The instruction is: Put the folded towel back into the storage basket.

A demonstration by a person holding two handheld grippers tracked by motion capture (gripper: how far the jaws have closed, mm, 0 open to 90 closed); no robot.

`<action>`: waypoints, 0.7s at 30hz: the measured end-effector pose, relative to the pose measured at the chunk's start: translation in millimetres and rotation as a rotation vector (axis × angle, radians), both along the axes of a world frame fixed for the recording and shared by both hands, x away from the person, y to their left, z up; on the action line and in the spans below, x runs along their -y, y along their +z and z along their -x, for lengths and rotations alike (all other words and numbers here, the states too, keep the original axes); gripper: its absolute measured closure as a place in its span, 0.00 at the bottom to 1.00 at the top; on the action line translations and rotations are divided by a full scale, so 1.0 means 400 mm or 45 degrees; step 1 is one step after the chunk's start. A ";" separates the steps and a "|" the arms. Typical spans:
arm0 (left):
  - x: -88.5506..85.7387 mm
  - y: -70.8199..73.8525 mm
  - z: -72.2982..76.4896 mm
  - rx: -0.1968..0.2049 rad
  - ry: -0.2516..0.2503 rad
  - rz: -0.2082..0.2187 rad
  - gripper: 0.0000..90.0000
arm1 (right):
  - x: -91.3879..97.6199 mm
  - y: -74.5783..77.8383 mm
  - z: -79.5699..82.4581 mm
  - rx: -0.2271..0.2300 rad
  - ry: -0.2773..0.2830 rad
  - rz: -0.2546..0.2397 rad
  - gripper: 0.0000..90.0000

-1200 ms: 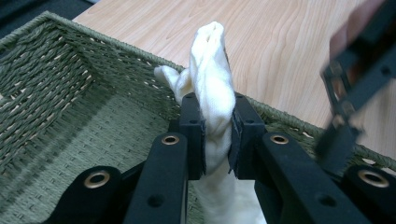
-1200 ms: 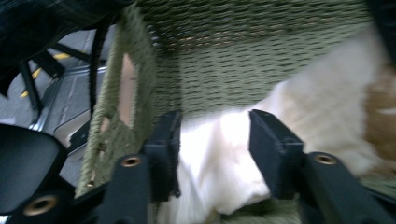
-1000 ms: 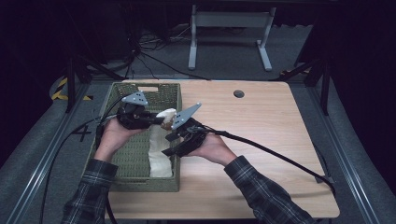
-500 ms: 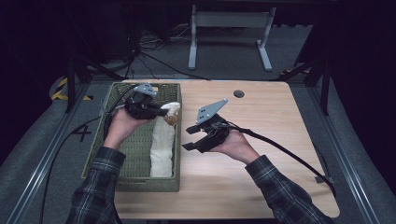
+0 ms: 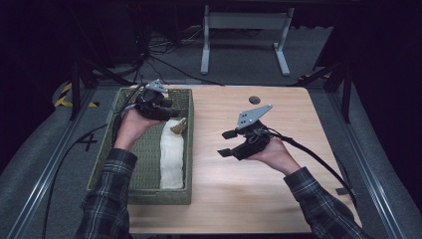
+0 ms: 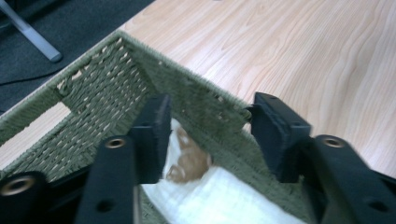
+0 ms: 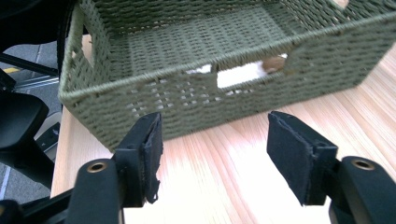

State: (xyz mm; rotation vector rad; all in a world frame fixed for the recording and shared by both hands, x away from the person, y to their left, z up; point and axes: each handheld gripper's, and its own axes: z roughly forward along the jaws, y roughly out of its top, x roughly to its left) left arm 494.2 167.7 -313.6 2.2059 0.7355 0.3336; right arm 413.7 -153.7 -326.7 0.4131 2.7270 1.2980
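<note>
Item: white cloth roll [image 5: 171, 154], lying in green woven basket [image 5: 144, 191] at frame left, long axis running top to bottom. Left gripper [image 5: 169, 110] hovering released at its upper end, jaws just opening, nearer. Right gripper [image 5: 226, 143] released, empty, centre frame over table [image 5: 278, 199].

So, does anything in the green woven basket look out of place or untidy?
Nothing is spilled or damaged. The white folded cloth lies straight along the right wall of the green woven basket, with a small brown object on its far end. The basket sits squarely on the wooden table.
</note>
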 end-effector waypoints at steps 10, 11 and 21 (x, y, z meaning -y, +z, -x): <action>0.075 0.035 0.051 0.011 0.001 0.084 0.35 | 0.071 -0.008 0.001 -0.008 -0.013 0.015 0.36; 0.083 0.036 0.055 0.012 0.006 0.084 0.33 | 0.082 -0.008 0.003 -0.008 -0.013 0.015 0.36; 0.186 0.025 0.105 -0.016 -0.025 0.120 0.22 | 0.178 -0.016 0.002 0.003 -0.045 0.034 0.33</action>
